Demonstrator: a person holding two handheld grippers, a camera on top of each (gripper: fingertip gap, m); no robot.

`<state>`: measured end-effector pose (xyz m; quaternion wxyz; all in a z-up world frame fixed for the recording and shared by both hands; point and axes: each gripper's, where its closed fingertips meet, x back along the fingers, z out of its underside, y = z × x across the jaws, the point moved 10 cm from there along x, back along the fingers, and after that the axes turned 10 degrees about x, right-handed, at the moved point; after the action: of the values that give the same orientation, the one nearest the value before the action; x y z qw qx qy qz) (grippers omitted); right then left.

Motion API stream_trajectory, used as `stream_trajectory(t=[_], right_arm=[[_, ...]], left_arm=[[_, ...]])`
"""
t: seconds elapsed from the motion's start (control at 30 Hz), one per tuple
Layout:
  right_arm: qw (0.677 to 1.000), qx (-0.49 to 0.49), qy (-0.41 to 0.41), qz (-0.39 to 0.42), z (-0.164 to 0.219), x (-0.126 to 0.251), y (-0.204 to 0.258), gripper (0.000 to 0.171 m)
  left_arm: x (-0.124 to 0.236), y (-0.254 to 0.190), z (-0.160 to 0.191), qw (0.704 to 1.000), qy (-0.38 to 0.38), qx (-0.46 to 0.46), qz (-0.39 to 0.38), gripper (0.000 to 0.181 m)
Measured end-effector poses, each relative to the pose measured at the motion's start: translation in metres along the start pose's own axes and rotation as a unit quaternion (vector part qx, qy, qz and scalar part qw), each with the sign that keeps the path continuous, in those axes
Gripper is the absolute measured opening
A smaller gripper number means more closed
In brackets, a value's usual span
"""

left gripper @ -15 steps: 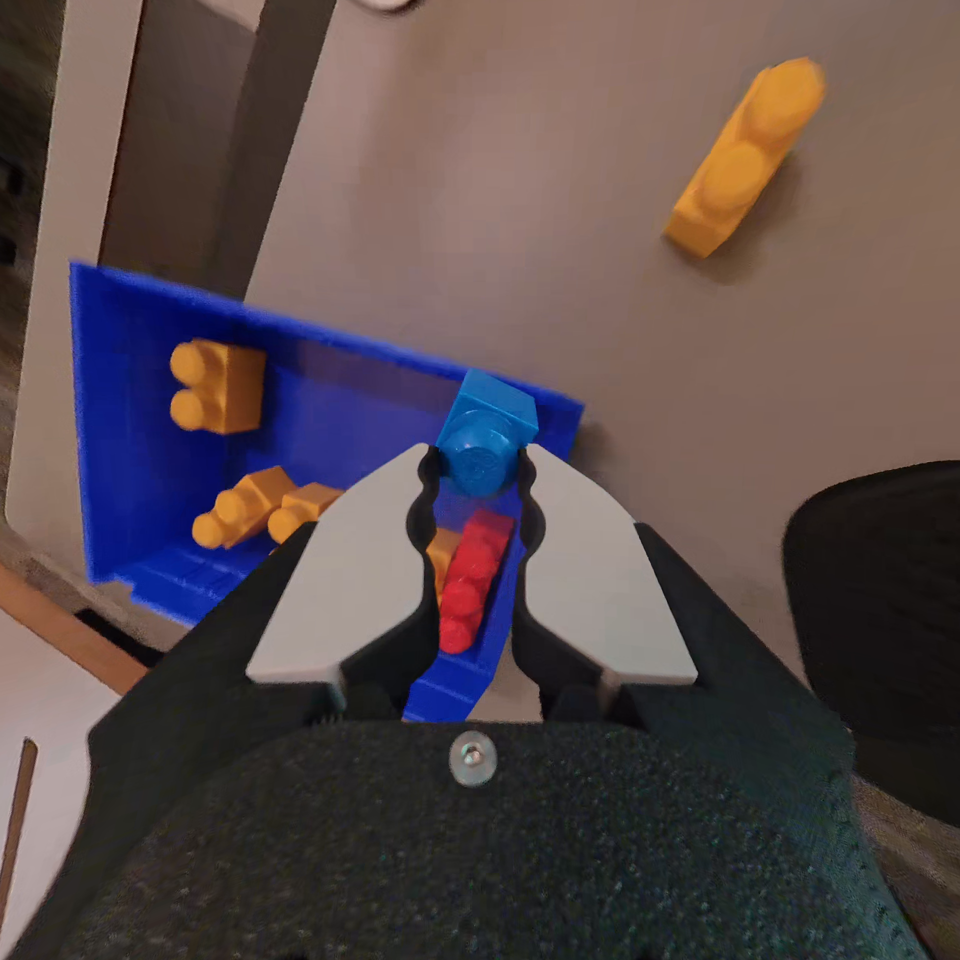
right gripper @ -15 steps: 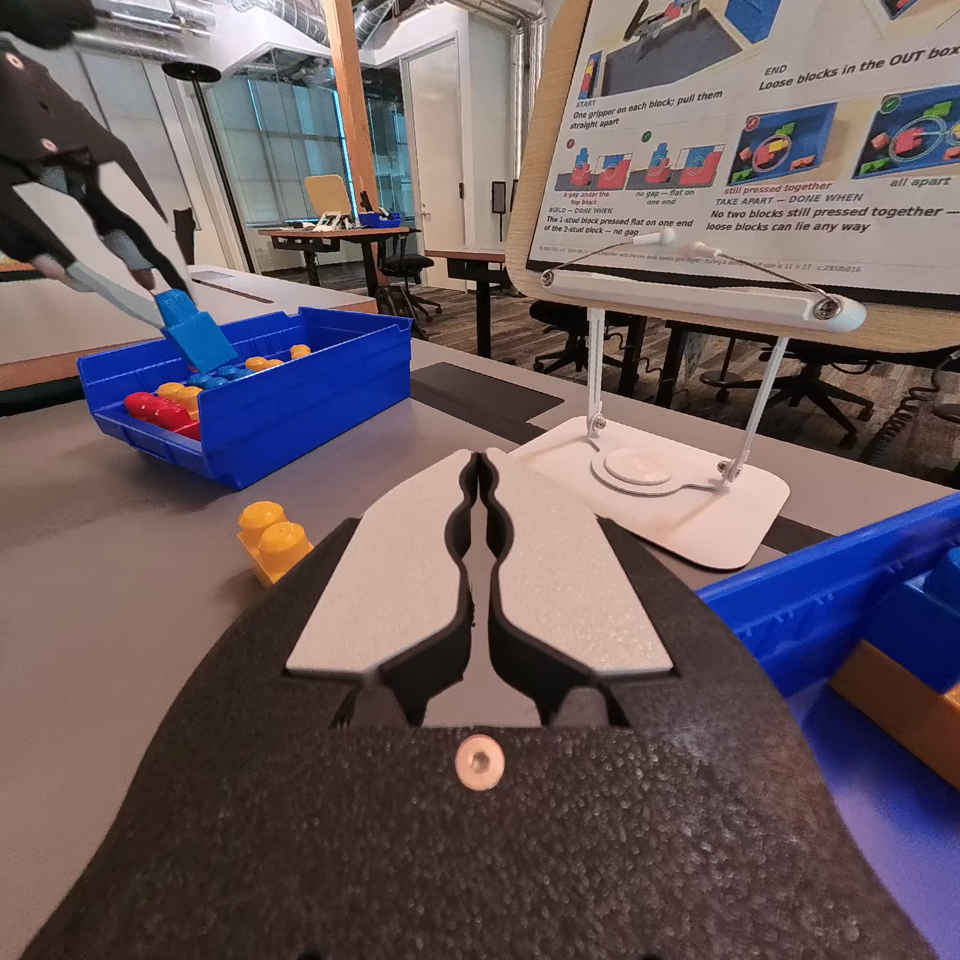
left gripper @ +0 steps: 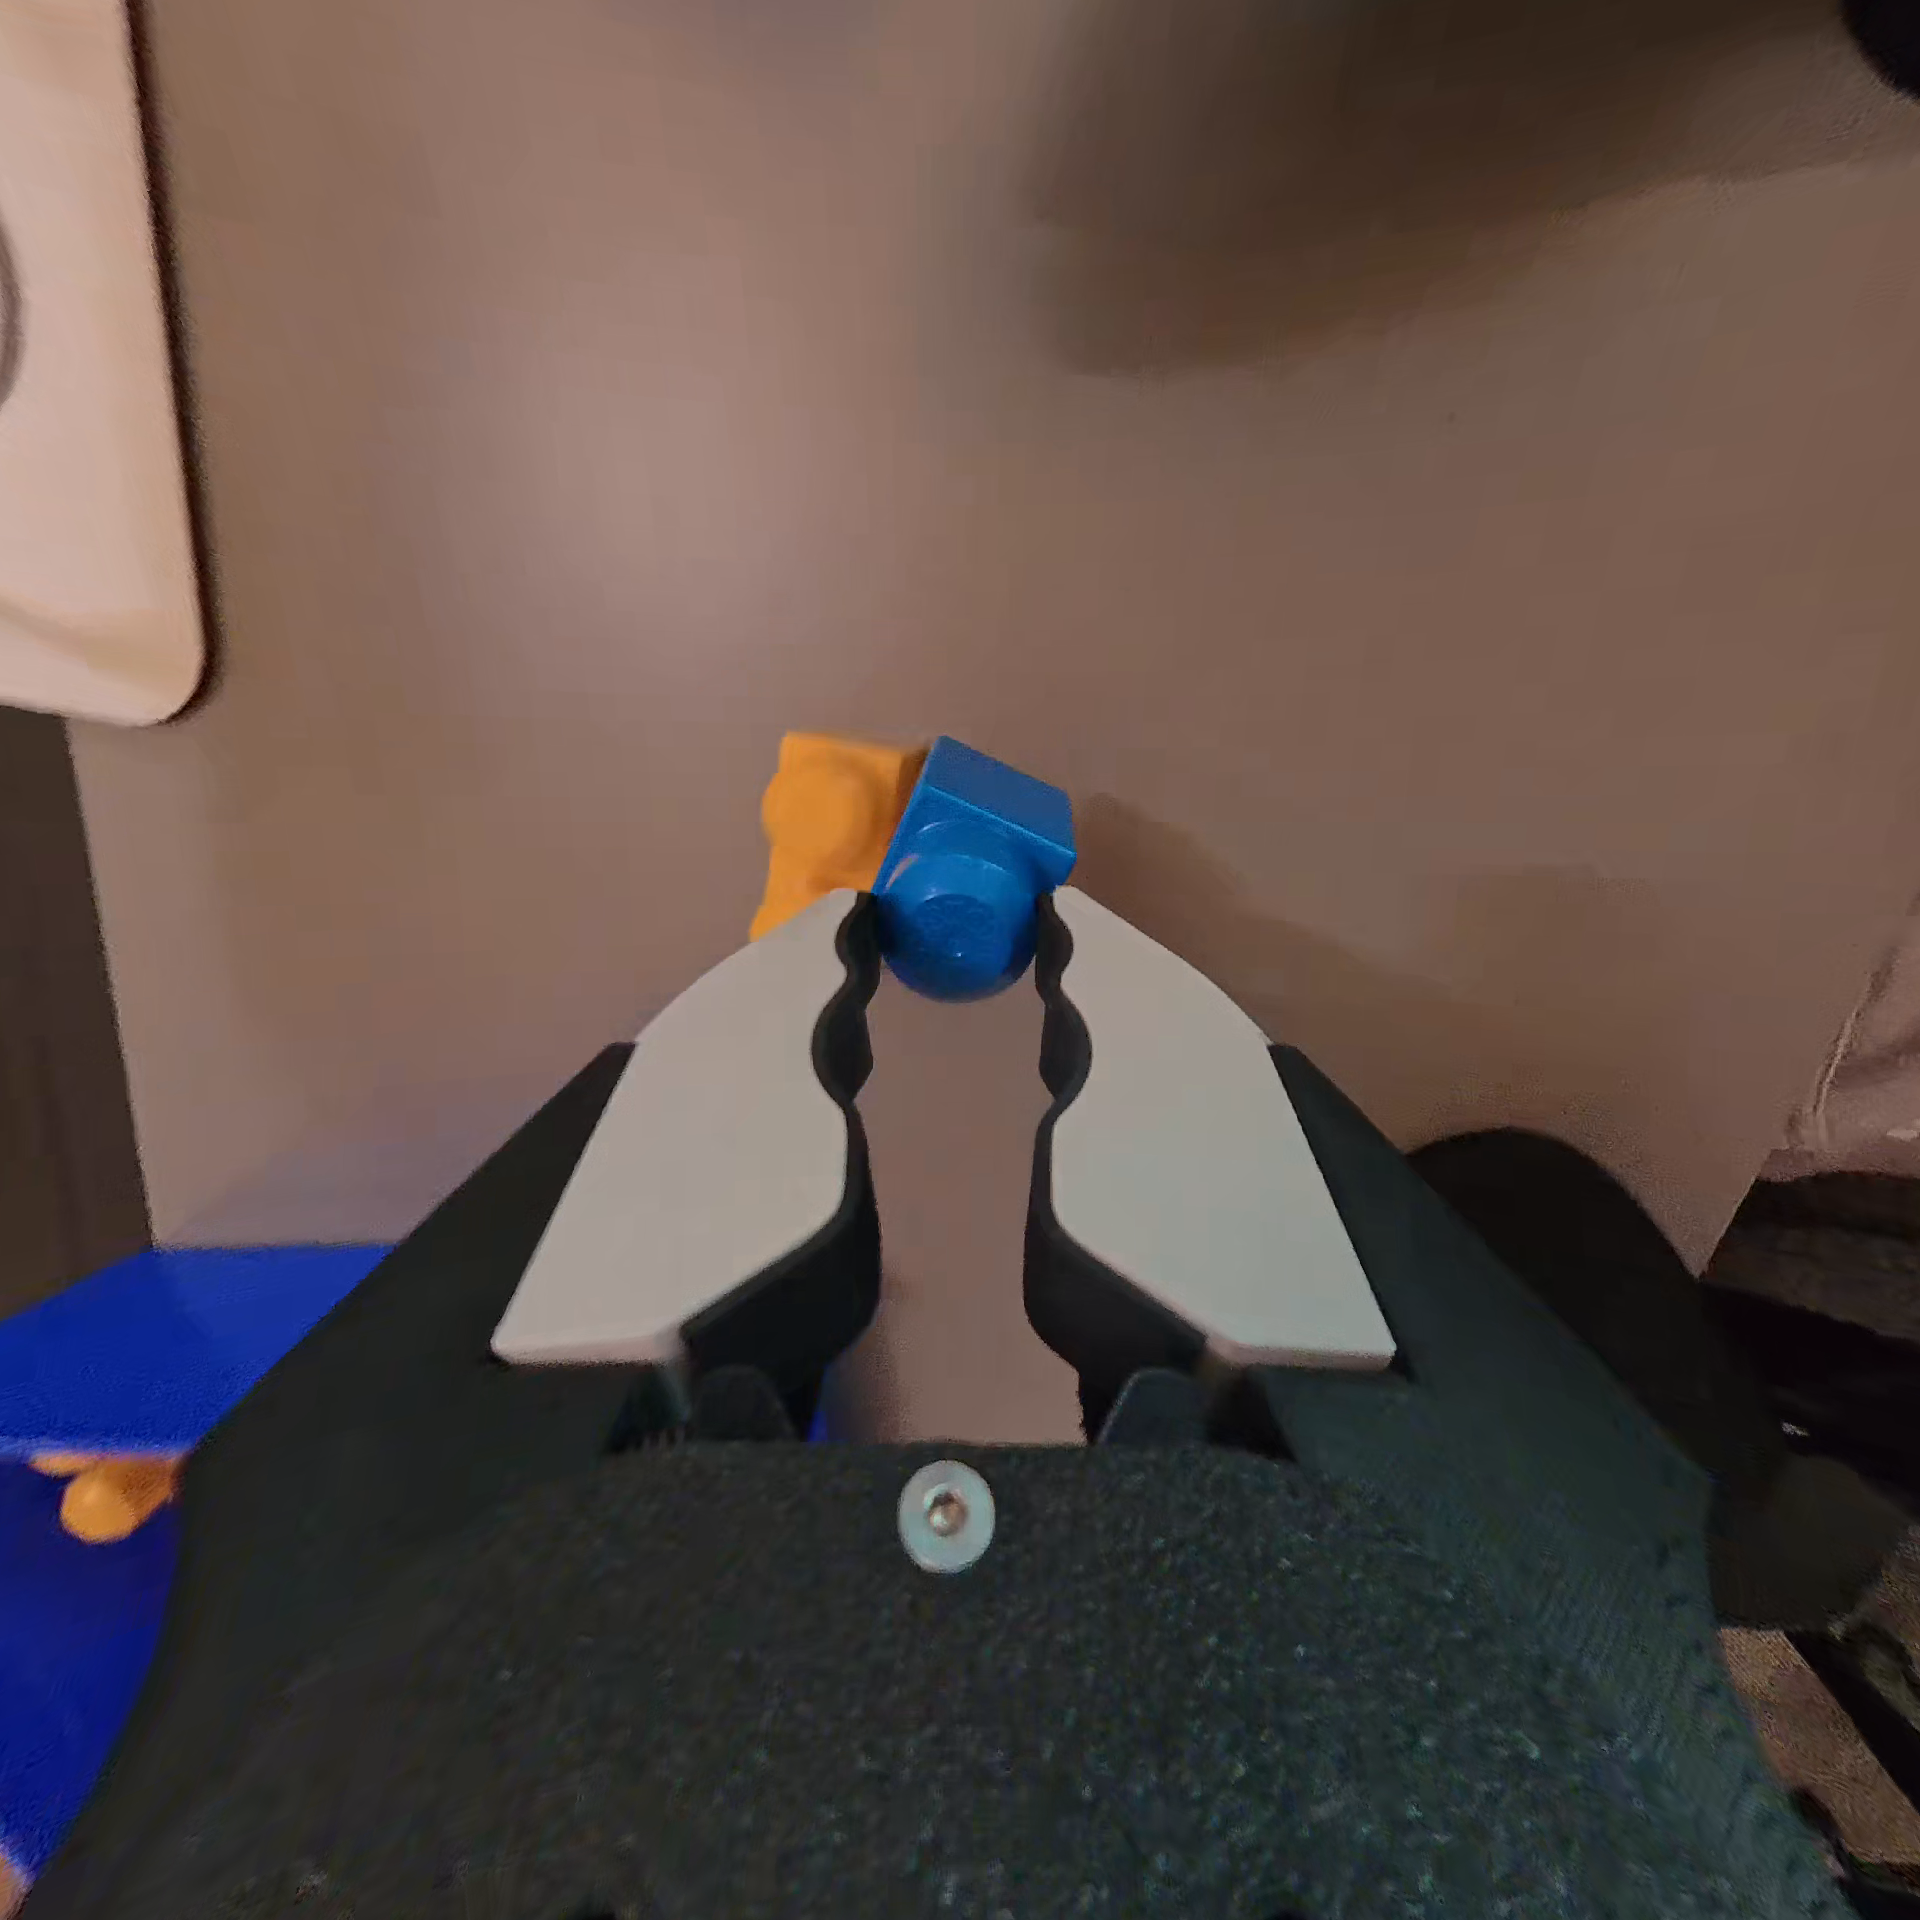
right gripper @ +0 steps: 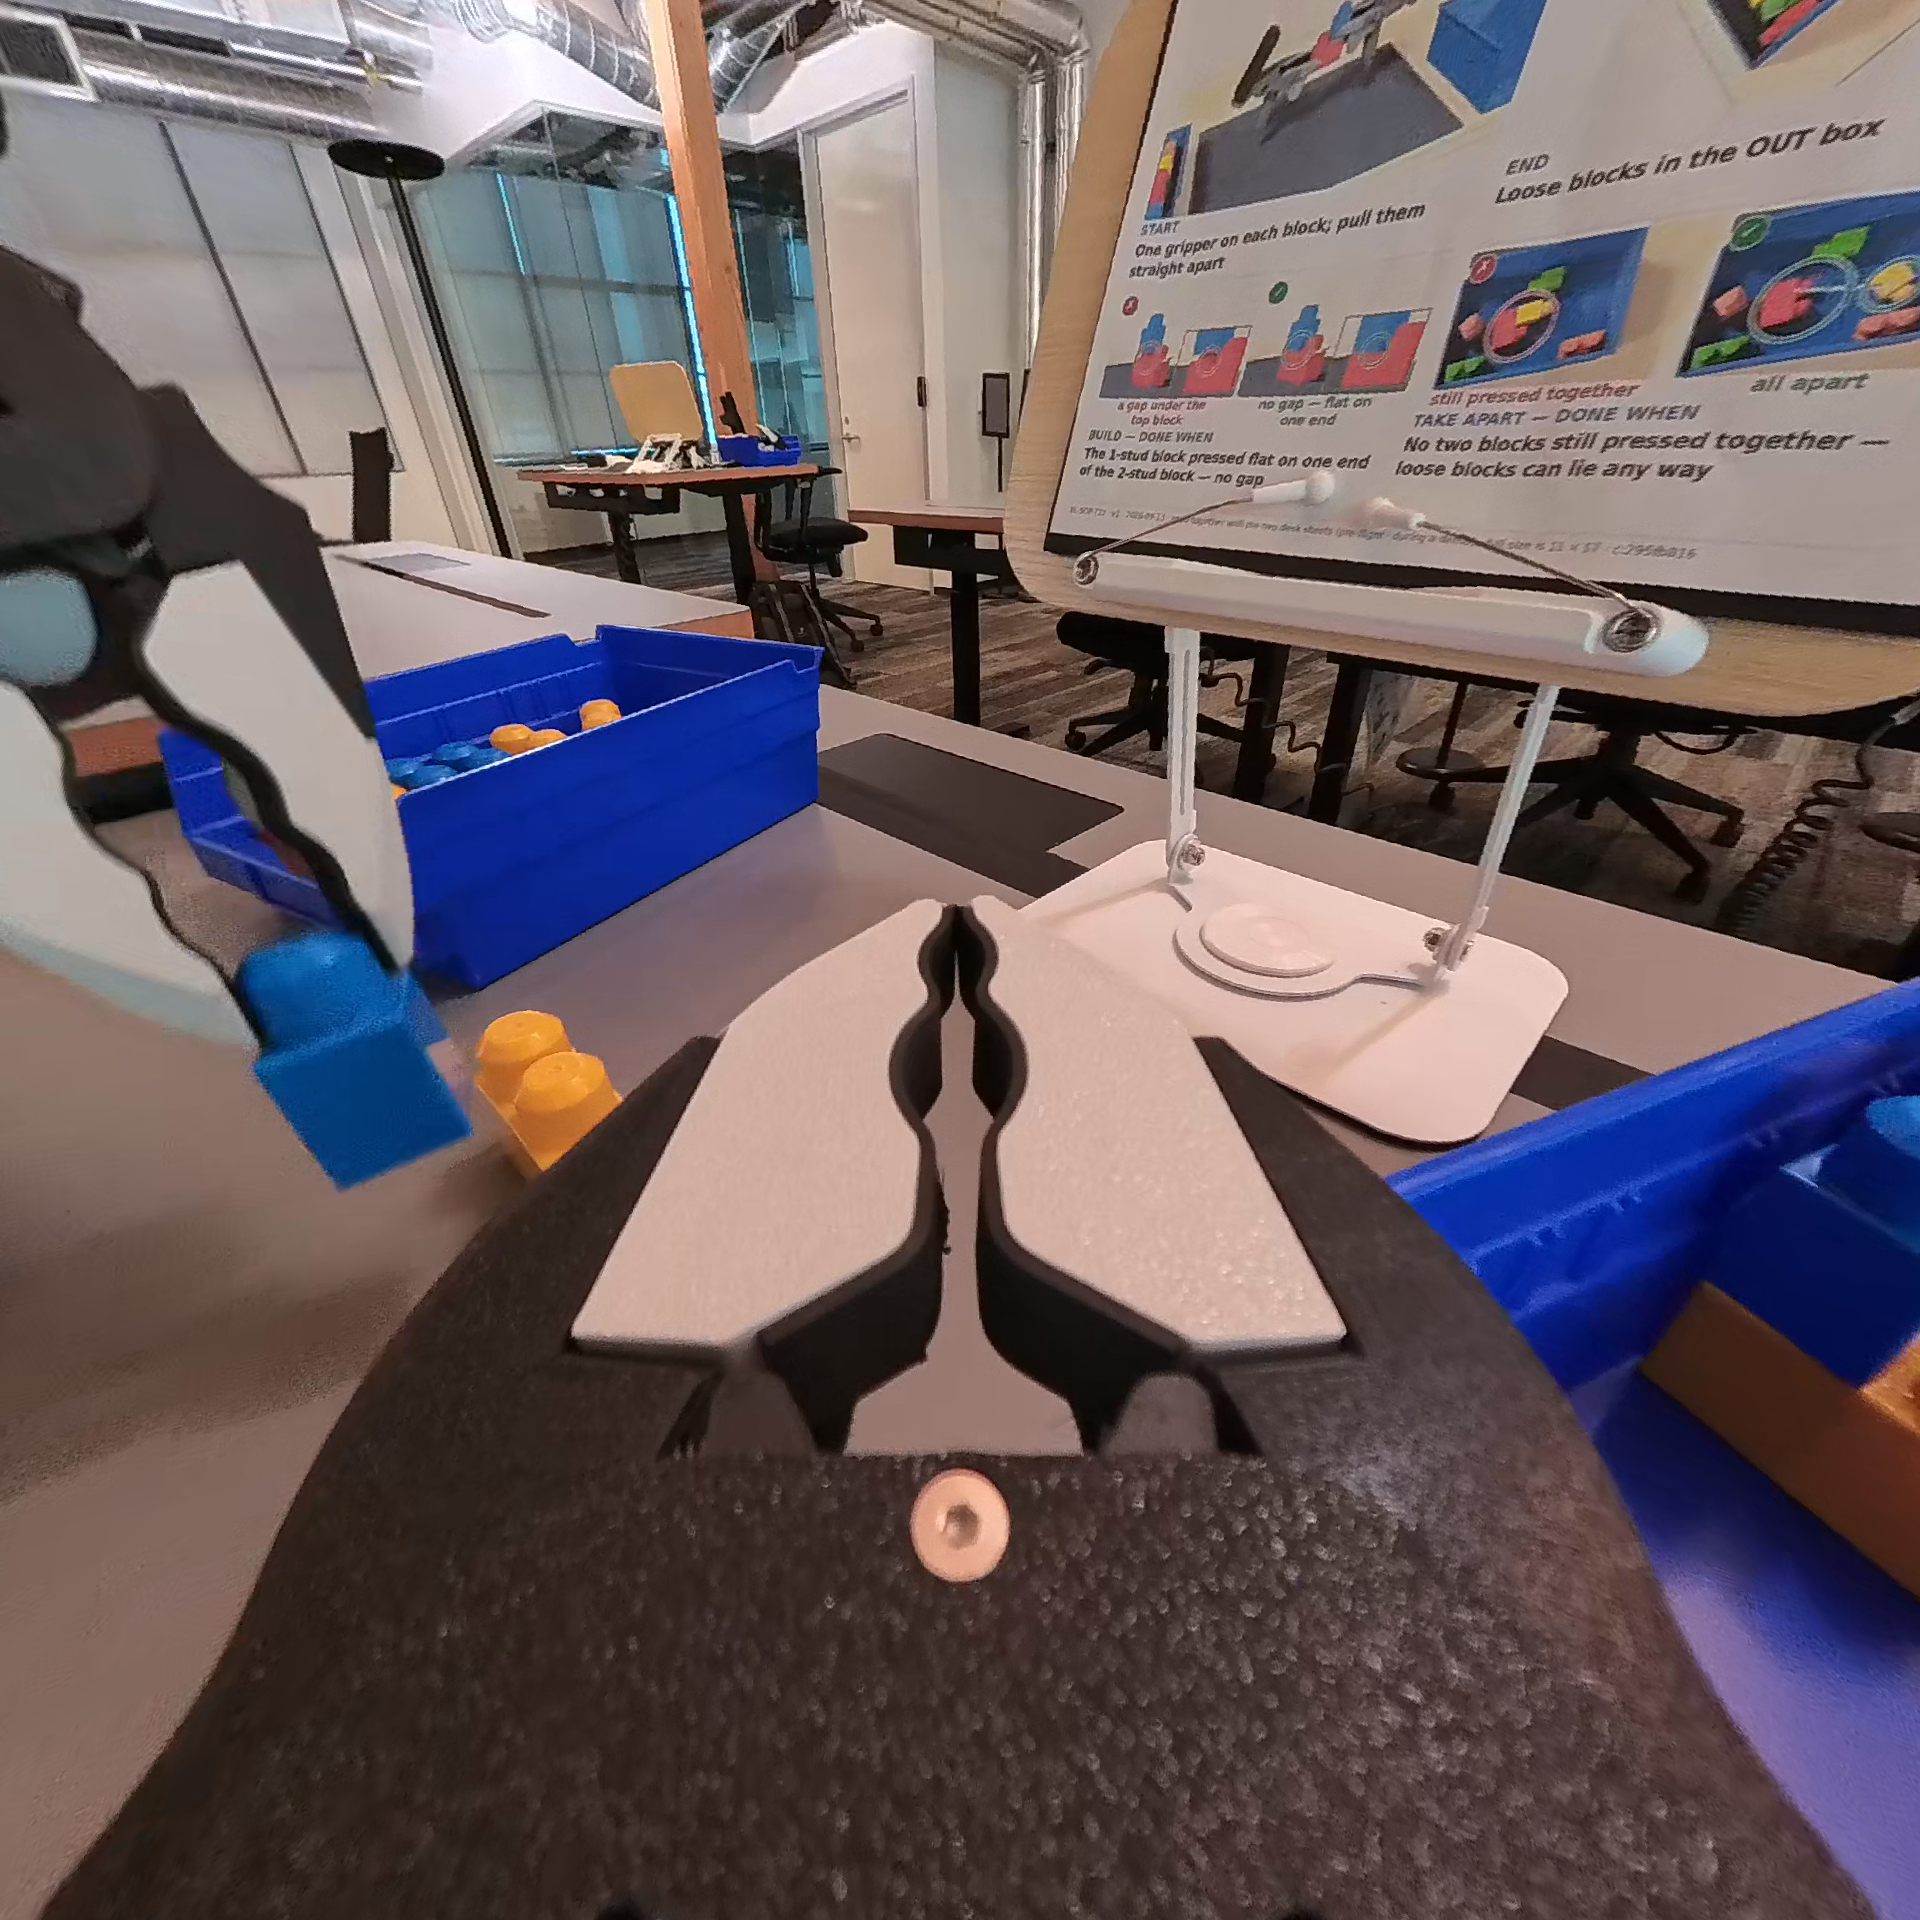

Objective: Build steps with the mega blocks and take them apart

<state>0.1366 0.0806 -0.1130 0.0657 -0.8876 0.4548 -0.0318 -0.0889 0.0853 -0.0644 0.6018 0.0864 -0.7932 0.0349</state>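
My left gripper (left gripper: 954, 935) is shut on the stud of a blue one-stud block (left gripper: 982, 831), held just above a yellow two-stud block (left gripper: 821, 831) that lies on the grey table. In the right wrist view the left gripper (right gripper: 301, 956) holds the blue block (right gripper: 348, 1070) tilted, just left of the yellow block (right gripper: 545, 1086). My right gripper (right gripper: 956, 920) is shut and empty, low over the table beside the yellow block.
A blue bin (right gripper: 623, 790) with several yellow, blue and red blocks stands at the back left; it also shows in the left wrist view (left gripper: 135, 1371). A second blue bin (right gripper: 1662, 1195) is at the right. A white stand (right gripper: 1309, 987) holds an instruction board.
My left gripper has carried the blue block out of the bin and across to the yellow block on the table. My right gripper stays shut and has barely moved.
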Motion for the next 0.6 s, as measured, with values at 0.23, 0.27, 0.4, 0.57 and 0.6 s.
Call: stream_trajectory(t=[0.23,0.27,0.4,0.57,0.6], right_arm=[[1.0,-0.001,-0.002,0.001,-0.001,0.001,-0.002,0.0],[1.0,-0.001,-0.002,0.001,-0.001,0.001,-0.002,0.0],[1.0,-0.001,-0.002,0.001,-0.001,0.001,-0.002,0.0],[1.0,-0.002,0.0,-0.001,0.0,0.0,-0.002,0.0],[1.0,-0.002,0.0,-0.001,0.0,0.0,-0.002,0.0]], left_arm=[[-0.042,-0.022,-0.032,0.999,0.013,-0.012,0.028,0.029],[-0.047,-0.024,-0.035,0.999,0.011,-0.01,0.032,0.029],[-0.063,-0.03,-0.043,1.0,0.012,-0.012,0.026,0.029],[-0.076,-0.032,-0.045,1.0,-0.002,-0.021,0.007,0.03],[-0.076,-0.032,-0.045,1.0,-0.007,-0.025,0.002,0.031]])
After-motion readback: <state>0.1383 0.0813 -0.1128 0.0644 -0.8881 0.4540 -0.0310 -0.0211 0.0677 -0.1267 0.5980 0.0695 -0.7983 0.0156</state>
